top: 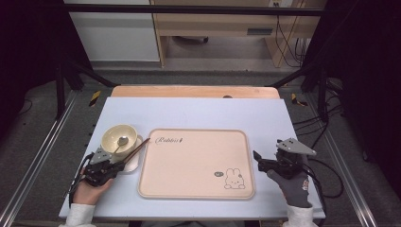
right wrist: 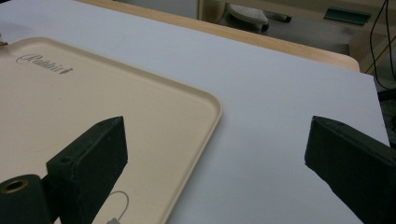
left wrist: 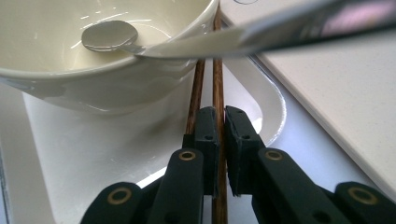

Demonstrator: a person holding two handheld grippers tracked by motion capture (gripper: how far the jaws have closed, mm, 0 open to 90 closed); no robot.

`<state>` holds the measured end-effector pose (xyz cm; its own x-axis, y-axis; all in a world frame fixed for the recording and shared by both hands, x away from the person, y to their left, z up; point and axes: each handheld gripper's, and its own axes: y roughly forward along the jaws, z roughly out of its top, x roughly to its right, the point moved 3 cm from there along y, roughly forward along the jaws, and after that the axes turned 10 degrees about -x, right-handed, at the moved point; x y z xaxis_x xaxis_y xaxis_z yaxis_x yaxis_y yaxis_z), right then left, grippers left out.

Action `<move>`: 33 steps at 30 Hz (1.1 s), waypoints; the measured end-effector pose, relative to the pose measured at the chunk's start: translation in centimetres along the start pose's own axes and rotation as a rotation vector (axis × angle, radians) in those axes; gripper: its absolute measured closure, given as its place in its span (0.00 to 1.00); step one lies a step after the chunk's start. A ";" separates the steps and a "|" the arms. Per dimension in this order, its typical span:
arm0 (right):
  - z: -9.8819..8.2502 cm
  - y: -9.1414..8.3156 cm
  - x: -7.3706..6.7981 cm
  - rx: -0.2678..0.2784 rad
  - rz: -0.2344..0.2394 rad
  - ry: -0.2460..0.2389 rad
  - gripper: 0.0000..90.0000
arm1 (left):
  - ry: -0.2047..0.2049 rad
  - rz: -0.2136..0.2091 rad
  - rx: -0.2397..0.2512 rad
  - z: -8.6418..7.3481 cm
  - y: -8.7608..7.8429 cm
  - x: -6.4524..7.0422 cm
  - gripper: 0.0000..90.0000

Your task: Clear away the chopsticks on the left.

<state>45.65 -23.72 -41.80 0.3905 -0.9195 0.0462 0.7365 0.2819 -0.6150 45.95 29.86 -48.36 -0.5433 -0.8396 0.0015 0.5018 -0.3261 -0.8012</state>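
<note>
L gripper (top: 124,163) sits at table's left side, jaws clenched on one brown wooden chopstick (left wrist: 218,84); 2nd chopstick (left wrist: 196,88) lies just beside it, on the outer side of one jaw, not between the pads. In high view the pair runs diagonally from the gripper up-right, tips ending near the top-left corner of the beige tray (top: 196,189). Chopsticks rest on a small white rectangular dish (left wrist: 93,154), next to a cream bowl (top: 111,134) that also sits on that dish. Metal spoon (left wrist: 109,36) lies in the bowl, scoop on the inside, handle leaning over the rim toward the tray. Tray has "Rabbit" script + bunny print, lies mid-table on the pale blue-white tabletop (top: 198,113).

R gripper (top: 257,161) is held by a gloved hand (top: 293,185) right of the tray, jaws released, spread wide w/ nothing between them; in its own view they straddle the tray's right edge, above the table.
</note>
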 end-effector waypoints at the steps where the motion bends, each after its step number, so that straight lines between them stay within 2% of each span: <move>1: 0.0 0.0 0.0 0.001 0.001 -0.001 0.06 | 0.003 0.004 -0.001 0.0 0.0 0.0 0.94; 9: 0.0 0.0 0.2 -0.001 0.004 0.007 0.06 | 0.000 -0.023 0.012 0.0 -0.6 0.2 0.94; 14: 0.0 0.0 0.2 -0.001 0.004 0.007 0.06 | 0.015 -0.020 0.023 0.2 -1.3 0.5 0.94; 21: 0.0 -0.1 0.2 0.001 0.006 0.012 0.05 | 0.018 -0.031 0.060 0.8 -2.0 1.4 0.94; 26: 0.0 -0.2 0.2 -0.001 0.009 0.019 0.05 | 0.038 -0.035 0.082 1.4 -2.7 2.3 0.94; 27: 0.0 -0.2 0.3 0.004 0.002 0.010 0.05 | 0.010 -0.048 0.088 1.5 -2.8 2.7 0.94; 28: 0.0 -0.2 0.3 0.006 0.002 0.011 0.05 | 0.007 -0.051 0.098 1.6 -2.9 2.9 0.94; 30: 0.0 -0.2 0.3 0.005 0.003 0.013 0.04 | 0.024 -0.048 0.101 1.8 -3.1 3.1 0.94; 31: 0.0 -0.2 0.3 0.006 -0.001 0.009 0.04 | 0.058 -0.038 0.103 2.0 -3.1 3.0 0.94; 32: 0.0 -0.2 0.3 0.006 0.000 0.011 0.04 | 0.024 -0.043 0.107 2.0 -3.1 3.4 0.94; 33: 0.0 -0.2 0.3 0.007 -0.002 0.010 0.04 | 0.025 -0.041 0.110 2.1 -3.1 3.6 0.94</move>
<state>45.63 -24.09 -41.64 0.3834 -0.9227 0.0397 0.7411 0.2816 -0.6095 43.86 26.95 -44.56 -0.5809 -0.8138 0.0163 0.5490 -0.4065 -0.7303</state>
